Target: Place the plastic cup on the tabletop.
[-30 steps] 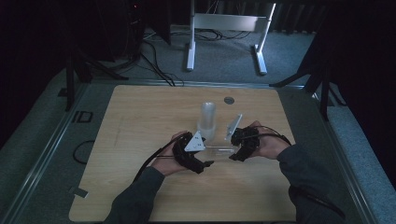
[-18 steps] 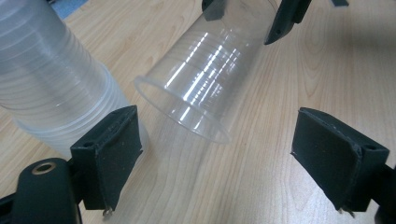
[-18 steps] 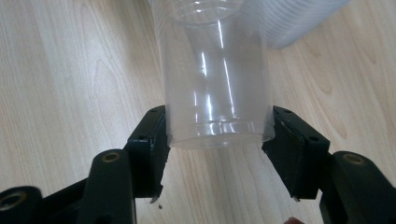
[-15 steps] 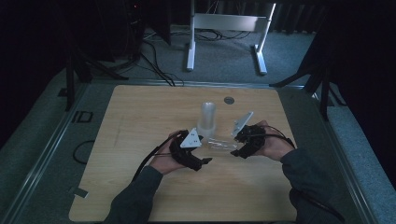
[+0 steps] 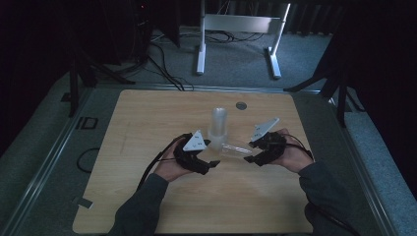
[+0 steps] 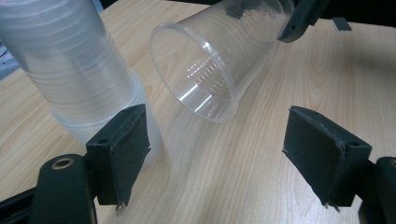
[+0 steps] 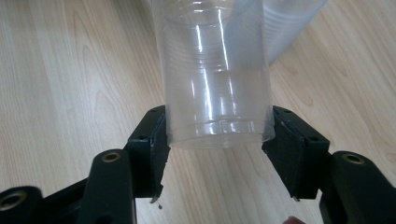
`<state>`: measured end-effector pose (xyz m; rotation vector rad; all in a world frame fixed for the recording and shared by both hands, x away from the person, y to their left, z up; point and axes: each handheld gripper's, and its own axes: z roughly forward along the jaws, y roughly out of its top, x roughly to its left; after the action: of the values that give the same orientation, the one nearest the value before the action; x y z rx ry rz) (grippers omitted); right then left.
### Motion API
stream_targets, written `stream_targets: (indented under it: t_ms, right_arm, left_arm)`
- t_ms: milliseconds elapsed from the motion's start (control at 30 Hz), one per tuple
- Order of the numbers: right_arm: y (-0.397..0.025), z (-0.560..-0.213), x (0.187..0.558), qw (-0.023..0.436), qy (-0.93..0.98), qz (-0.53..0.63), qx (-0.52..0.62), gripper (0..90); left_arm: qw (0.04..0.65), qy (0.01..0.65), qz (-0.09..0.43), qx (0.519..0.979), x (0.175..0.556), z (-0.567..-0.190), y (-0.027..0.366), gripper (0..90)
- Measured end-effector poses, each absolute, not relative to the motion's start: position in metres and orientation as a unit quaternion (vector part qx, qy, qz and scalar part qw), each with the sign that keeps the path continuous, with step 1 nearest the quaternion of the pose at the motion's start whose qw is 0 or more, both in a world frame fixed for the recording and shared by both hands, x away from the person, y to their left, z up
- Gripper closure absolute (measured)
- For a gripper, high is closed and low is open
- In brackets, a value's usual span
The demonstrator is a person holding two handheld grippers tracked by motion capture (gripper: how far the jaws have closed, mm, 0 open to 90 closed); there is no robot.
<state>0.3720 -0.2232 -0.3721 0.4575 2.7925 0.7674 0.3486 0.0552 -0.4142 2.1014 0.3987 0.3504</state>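
Single cup (image 7: 217, 74) clamped by right gripper (image 7: 217, 154) at frame centre, off stack (image 6: 79, 74); left gripper (image 6: 233, 154) agape, placement pending.

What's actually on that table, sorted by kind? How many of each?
Single clear plastic cup, held by the right gripper: 1
Stack of clear cups: 1 (cups in it too nested to count)
Round grey disc: 1
Total: 3

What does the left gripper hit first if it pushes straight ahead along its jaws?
Probably the open rim of the clear cup held by the right gripper; left gripper is open. The cup stack sits off its left jaw. Depth unclear.
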Motion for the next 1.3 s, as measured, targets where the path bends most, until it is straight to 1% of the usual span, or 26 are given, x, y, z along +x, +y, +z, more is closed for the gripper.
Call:
stream_targets:
  t_ms: [100,500,1000,1100,1300]
  right_arm:
    - [-0.224,-0.371,0.37,0.108,0.943,0.274,0.156,41.9]
    - [-0.227,-0.371,0.368,0.115,0.921,0.332,0.169,42.0]
    - [-0.228,-0.379,0.366,0.106,0.886,0.408,0.19,42.0]
    - [-0.23,-0.381,0.366,0.102,0.87,0.44,0.198,42.0]
    - [-0.228,-0.386,0.365,0.098,0.86,0.459,0.202,42.0]
  left_arm:
    - [0.471,0.174,0.144,0.853,0.35,-0.413,0.057,23.5]
    - [0.488,0.188,0.132,0.842,0.355,-0.41,0.065,24.4]
    - [0.51,0.196,0.119,0.829,0.358,-0.408,0.072,24.6]
    - [0.517,0.201,0.118,0.824,0.358,-0.407,0.074,24.6]
    - [0.521,0.202,0.116,0.821,0.358,-0.407,0.075,24.6]
